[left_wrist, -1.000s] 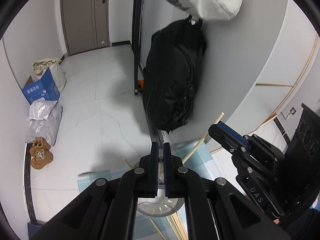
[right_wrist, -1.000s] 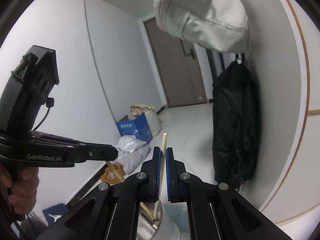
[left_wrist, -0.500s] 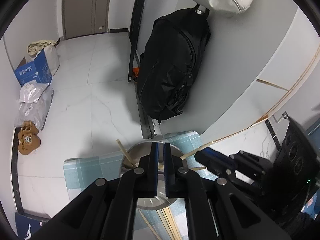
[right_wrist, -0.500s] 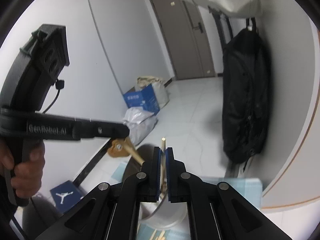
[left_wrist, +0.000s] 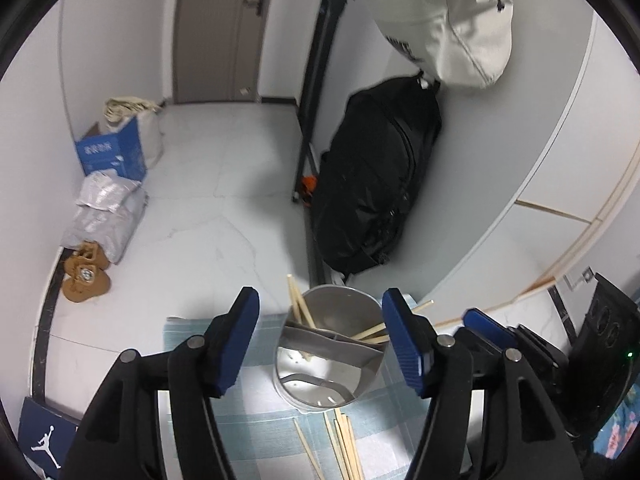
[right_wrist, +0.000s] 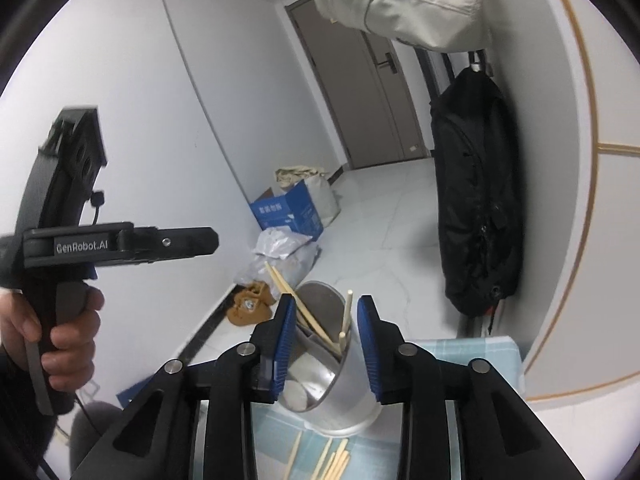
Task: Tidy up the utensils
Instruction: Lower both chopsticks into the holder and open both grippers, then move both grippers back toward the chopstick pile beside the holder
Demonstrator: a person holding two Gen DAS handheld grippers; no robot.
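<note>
A steel utensil holder (left_wrist: pixel 332 360) with inner dividers stands on a blue checked cloth (left_wrist: pixel 264 432). Several wooden chopsticks (left_wrist: pixel 298 308) lean inside it; it also shows in the right wrist view (right_wrist: pixel 332 384) with chopsticks (right_wrist: pixel 345 316) sticking up. More loose chopsticks (left_wrist: pixel 344 448) lie on the cloth in front of it, also seen in the right wrist view (right_wrist: pixel 332 460). My left gripper (left_wrist: pixel 320 336) is open and empty, just above the holder. My right gripper (right_wrist: pixel 326 340) is open and empty, also over the holder.
A black bag (left_wrist: pixel 376 184) hangs on the wall under a white bag (left_wrist: pixel 444 20). On the floor lie a blue box (left_wrist: pixel 110 152), plastic bags (left_wrist: pixel 108 212) and brown slippers (left_wrist: pixel 84 276). A dark door (right_wrist: pixel 372 92) stands at the far end.
Both grippers have opened and let their chopsticks drop into the holder. Both have tilted down toward the holder.
</note>
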